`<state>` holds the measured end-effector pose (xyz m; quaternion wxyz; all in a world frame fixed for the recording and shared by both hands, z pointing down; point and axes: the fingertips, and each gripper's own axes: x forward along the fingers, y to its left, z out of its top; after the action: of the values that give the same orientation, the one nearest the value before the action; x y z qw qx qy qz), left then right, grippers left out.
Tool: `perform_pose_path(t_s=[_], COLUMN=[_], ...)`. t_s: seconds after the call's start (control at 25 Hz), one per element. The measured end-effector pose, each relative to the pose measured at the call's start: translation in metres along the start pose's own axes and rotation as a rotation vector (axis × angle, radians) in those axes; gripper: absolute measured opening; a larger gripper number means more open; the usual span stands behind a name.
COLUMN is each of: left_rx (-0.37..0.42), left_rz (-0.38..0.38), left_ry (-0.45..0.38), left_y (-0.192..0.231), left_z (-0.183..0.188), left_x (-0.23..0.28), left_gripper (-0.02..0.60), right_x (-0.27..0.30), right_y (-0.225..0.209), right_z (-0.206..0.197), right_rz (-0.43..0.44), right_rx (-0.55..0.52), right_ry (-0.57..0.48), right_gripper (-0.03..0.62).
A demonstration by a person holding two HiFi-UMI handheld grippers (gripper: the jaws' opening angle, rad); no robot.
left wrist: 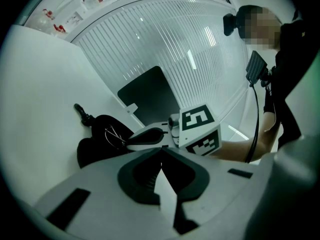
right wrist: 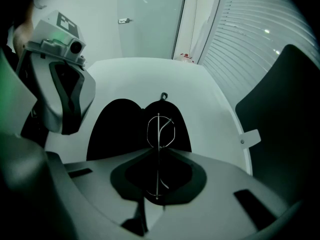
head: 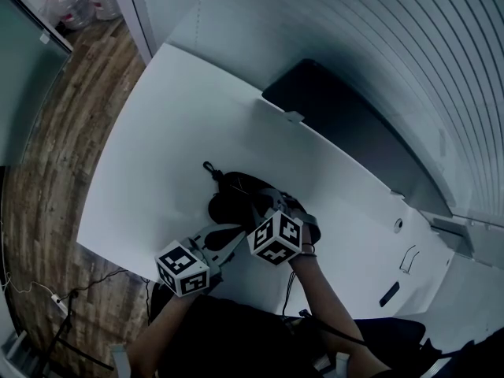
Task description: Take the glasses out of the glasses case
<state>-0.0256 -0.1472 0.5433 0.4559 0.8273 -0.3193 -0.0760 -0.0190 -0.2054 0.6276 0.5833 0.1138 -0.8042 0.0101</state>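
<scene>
An open black glasses case lies on the white table, near its front edge. In the right gripper view, thin wire-framed glasses stand upright over the case, and my right gripper is shut on their lower part. The left gripper view shows the same glasses just above the case, at the tip of the right gripper. My left gripper hangs beside the case with its jaws together and nothing between them. In the head view it is left of the right gripper.
A dark flat panel lies at the back of the table against the ribbed wall. A short black strap sticks out from the case. Wooden floor lies beyond the table's left edge. The person's arm and a cable are to the right.
</scene>
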Motion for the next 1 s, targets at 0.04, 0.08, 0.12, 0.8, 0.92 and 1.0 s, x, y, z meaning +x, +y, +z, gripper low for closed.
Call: perform_pose_path(t_s=[0.04, 0.08, 0.12, 0.8, 0.92, 1.0], left_rx=[0.000, 0.000, 0.000, 0.012, 0.018, 0.025], left_rz=[0.000, 0.001, 0.002, 0.013, 0.016, 0.016], left_ry=[0.000, 0.001, 0.001, 0.002, -0.003, -0.003], left_y=[0.000, 0.000, 0.000, 0.000, 0.000, -0.001], left_z=[0.000, 0.000, 0.000, 0.001, 0.004, 0.005], left_x=[0.000, 0.000, -0.001, -0.005, -0.007, -0.008], left_gripper=[0.011, 0.011, 0.011, 0.011, 0.011, 0.011], right_x=[-0.001, -0.002, -0.002, -0.014, -0.017, -0.019], right_y=[0.000, 0.000, 0.001, -0.001, -0.003, -0.004], right_z=[0.000, 0.000, 0.001, 0.009, 0.011, 0.012], right_rz=[0.001, 0.001, 0.001, -0.009, -0.015, -0.018], right_rx=[0.000, 0.000, -0.001, -0.020, -0.016, -0.014], right_ry=[-0.001, -0.003, -0.005, -0.029, -0.035, -0.039], right_gripper=[0.039, 0.038, 0.037, 0.035, 0.035, 0.035])
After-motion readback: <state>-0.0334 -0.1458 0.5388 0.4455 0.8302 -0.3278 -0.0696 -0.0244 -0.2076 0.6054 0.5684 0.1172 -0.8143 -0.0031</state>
